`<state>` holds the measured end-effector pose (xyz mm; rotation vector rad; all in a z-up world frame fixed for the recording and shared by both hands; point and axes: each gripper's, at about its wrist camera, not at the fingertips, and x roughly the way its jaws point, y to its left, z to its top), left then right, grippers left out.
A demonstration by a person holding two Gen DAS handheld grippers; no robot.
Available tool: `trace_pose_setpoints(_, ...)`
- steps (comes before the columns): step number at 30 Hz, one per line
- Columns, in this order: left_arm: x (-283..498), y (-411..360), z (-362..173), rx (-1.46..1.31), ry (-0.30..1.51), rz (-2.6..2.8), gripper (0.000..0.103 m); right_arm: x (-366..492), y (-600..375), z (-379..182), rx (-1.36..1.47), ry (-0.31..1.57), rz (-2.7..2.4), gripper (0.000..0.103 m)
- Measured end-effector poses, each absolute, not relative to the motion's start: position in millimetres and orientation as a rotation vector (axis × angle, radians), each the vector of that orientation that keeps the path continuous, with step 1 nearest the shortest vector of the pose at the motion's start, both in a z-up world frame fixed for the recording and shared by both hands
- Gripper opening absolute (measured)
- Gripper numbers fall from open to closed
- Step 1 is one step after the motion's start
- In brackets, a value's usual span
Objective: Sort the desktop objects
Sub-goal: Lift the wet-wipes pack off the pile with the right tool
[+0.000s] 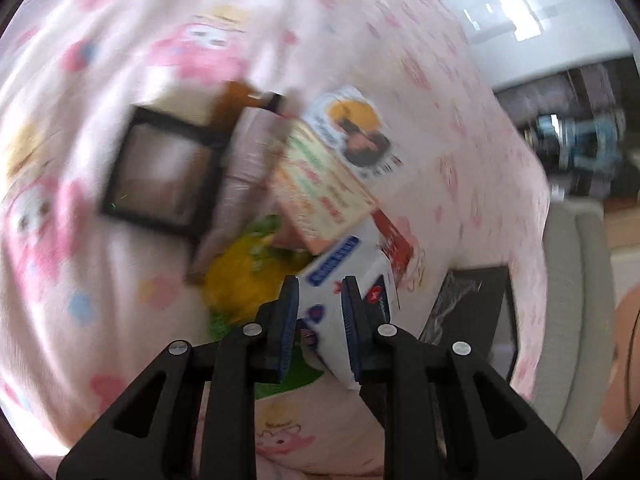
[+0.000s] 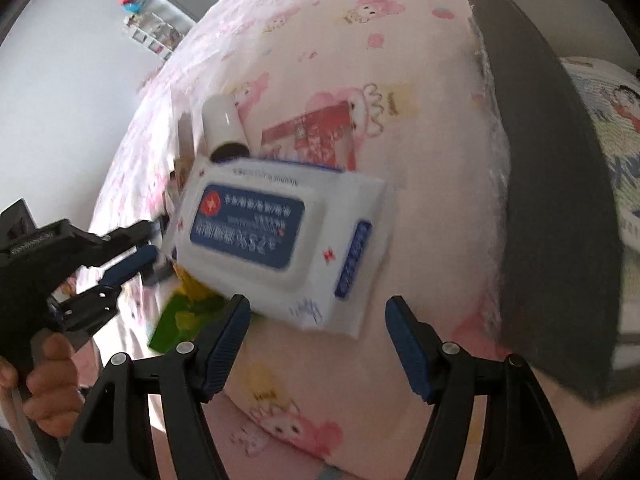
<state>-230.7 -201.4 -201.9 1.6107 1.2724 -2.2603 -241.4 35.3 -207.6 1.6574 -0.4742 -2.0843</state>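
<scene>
- L tongs (image 1: 320,312): pinching the edge of a white wet-wipe pack (image 2: 280,236) w/ blue label; pack looks lifted and tilted above the clutter, blurred in both views.
- R tongs (image 2: 318,340): spread wide, nothing between them, just near of the pack's lower edge, not touching it.
- A hand (image 2: 44,384) grips the L tongs' handle at far left of the R wrist view.
- Surface (image 2: 420,160): covered w/ pink cartoon-print cloth.
- Under/beside the pack: yellow-green packet (image 1: 248,276), orange-pink box (image 1: 320,188), red packet (image 2: 316,136), white cylinder (image 2: 222,124) lying just far of the pack.
- Black square frame (image 1: 160,168) left of the pile in the L wrist view.
- Dark grey bin (image 2: 552,200) at right, near the pack but apart from it.
</scene>
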Motion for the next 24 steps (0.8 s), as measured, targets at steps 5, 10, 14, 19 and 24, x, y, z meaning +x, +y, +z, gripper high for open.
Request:
trace_pose_setpoints(5,-232,-204,-216,1.641,1.261,-2.220,0.017,-246,25,-209,1.644,-0.440,-2.101,0.067)
trace_pose_setpoints(10,-228,-216,-204,1.478,1.236,-2.239,0.021,-246,31,-209,1.620,-0.440,-2.120,0.046)
trace_pose_setpoints(14,-233,-206,-218,1.542,1.271,-2.225,0.027,-241,37,-205,1.597,-0.457,-2.120,0.041)
trace_pose_setpoints(19,-230,-182,-212,1.682,1.260,-2.290,0.015,-226,36,-189,1.527,-0.472,-2.072,0.035)
trace_pose_setpoints(24,-212,-177,-197,1.676,1.233,-2.330,0.015,-216,40,-184,1.534,-0.418,-2.123,0.035)
